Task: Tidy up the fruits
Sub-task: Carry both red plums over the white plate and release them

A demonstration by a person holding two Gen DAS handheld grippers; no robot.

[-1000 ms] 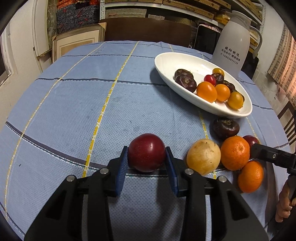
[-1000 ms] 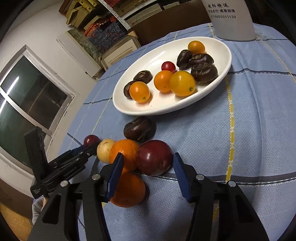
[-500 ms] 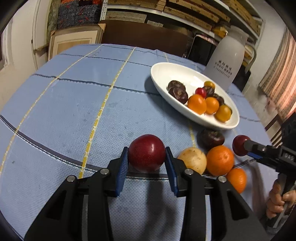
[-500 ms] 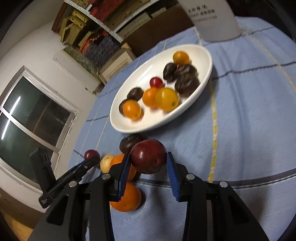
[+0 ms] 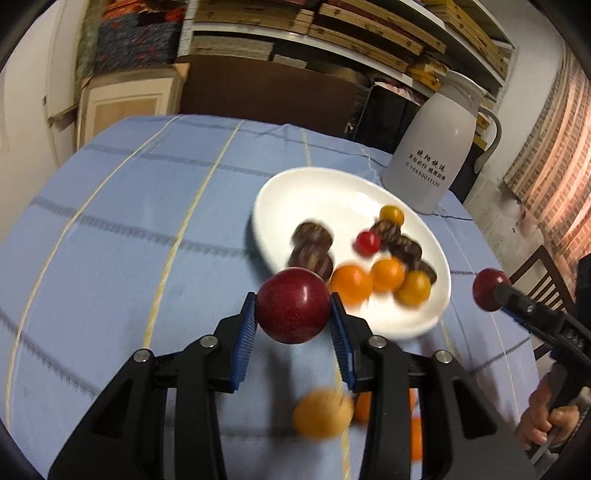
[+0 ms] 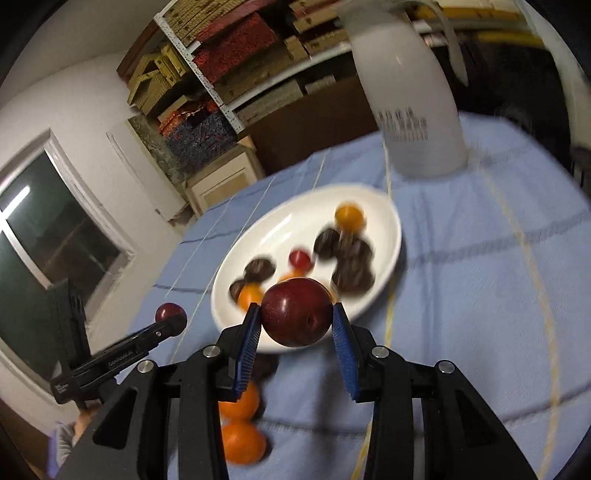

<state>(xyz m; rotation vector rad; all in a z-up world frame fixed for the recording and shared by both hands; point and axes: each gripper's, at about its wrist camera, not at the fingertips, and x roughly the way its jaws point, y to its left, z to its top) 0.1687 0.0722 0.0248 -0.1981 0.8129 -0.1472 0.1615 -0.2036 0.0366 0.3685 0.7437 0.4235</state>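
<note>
The left tool (image 5: pixel 293 322) pinches a dark red plum (image 5: pixel 293 305) above the blue-clothed counter (image 5: pixel 122 236), before the white dish (image 5: pixel 295 192) of small fruit; a yellow fruit (image 5: pixel 322 414) and oranges (image 6: pixel 242 441) lie below. The right tool (image 6: pixel 295 326), having just closed, pinches another red plum (image 6: pixel 297 312). A white jug (image 5: pixel 432 147) stands beyond the dish

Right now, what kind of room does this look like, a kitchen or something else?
Probably a home storeroom used for dining, not a kitchen: wall shelves stacked with flat boxes, a table under a blue checked tablecloth, a white thermos jug, and a white oval dish of fruit.
</note>
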